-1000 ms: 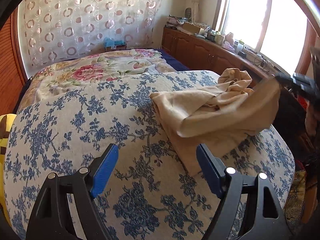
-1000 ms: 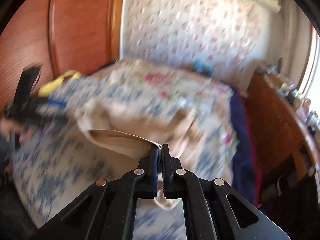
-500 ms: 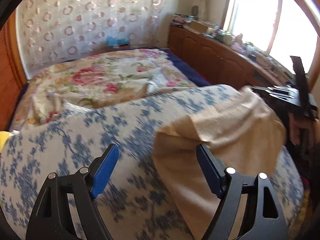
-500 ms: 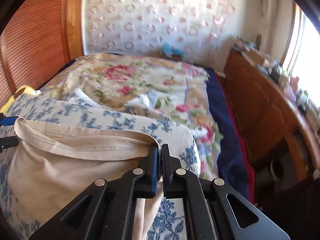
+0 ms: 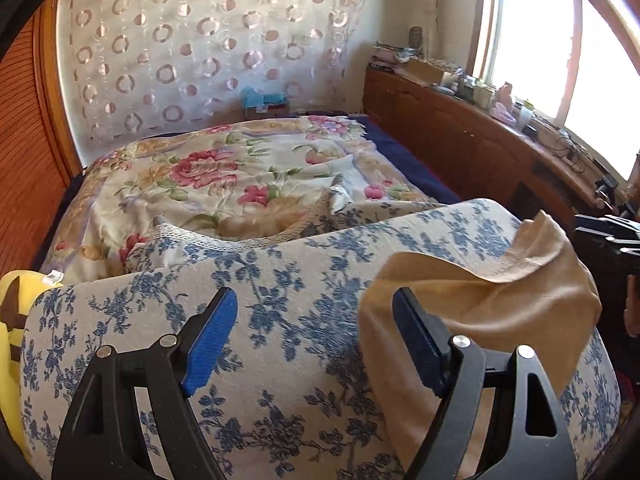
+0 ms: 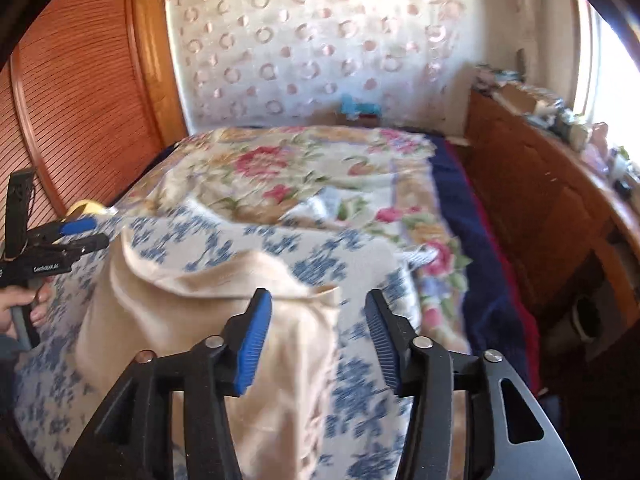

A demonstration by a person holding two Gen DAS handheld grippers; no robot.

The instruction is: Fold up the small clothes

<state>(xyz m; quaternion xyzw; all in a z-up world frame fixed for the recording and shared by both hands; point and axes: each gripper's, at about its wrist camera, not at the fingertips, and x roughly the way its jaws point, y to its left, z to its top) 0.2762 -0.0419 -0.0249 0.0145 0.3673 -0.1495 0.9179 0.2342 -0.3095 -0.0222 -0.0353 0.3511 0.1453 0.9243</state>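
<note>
Beige knit garment (image 5: 480, 300) lies on the blue-and-white floral cushion (image 5: 280, 320), toward its right edge, one corner flipped up near the wooden cabinet (image 5: 460, 140) side. Left gripper (image 5: 316, 340): jaws spread wide, holding nothing; the right finger (image 5: 416, 340) stands over the garment's left edge. Right gripper (image 6: 316, 336): jaws spread, empty, above the garment's (image 6: 192, 320) right side; this view is motion-blurred. Pink floral bedspread (image 5: 224, 176) beyond the cushion.

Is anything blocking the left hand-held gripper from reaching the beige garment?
Nothing visible. The left hand-held gripper is open above the blue-flowered cover, and the beige garment already lies at its right finger.
</note>
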